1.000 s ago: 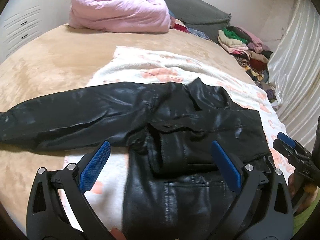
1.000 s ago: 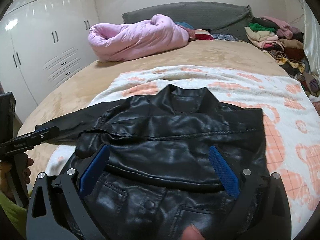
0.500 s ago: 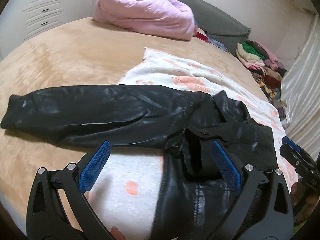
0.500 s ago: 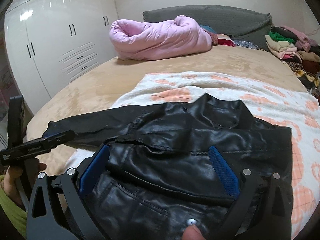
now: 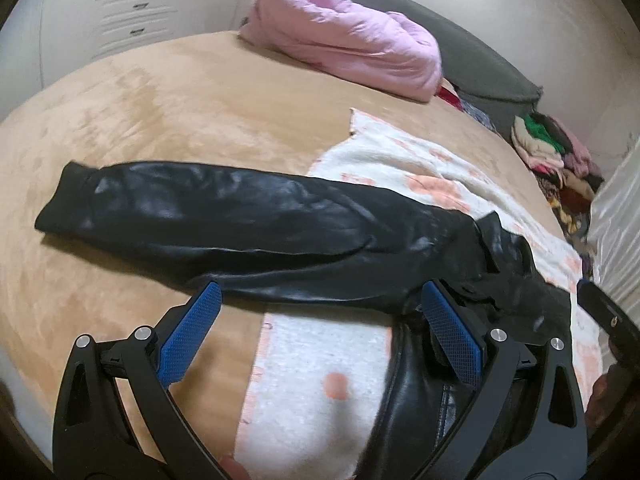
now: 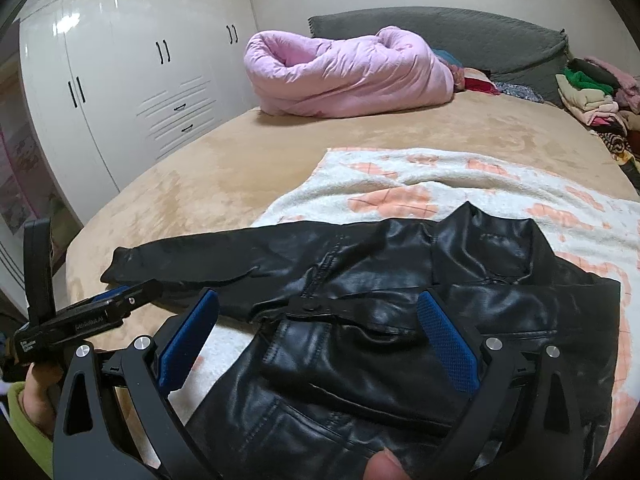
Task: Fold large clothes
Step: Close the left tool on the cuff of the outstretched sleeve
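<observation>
Jacket (image 6: 400, 320) folding, sleeve stage by the look of it. Left hand-held gripper (image 5: 320, 340) has its blue pads wide apart with nothing between them, hanging just above the spot where the sleeve (image 5: 220, 224) meets the body. Right hand-held gripper (image 6: 320, 340) is spread open too, empty, hovering over the chest panel.

Going outward: the black leather jacket lies front-up on a white and peach blanket (image 6: 400, 176), collar pointing at the headboard. Its one visible sleeve sticks straight out sideways, off the blanket and onto the tan bed (image 5: 160, 120), cuff well away from the body. The other side looks already tucked in, though I can't say for sure from these angles. Further back there's a rolled pink duvet (image 6: 352, 76) and a pile of clothes (image 6: 592, 96) by the far edge.

My guess is the next move is that sleeve: the left one needs to reach out toward the cuff, pinch it, and swing it across the chest. Leather is stiff and slick, so a shallow grab could slip, and the right one may need to pin the body down.
</observation>
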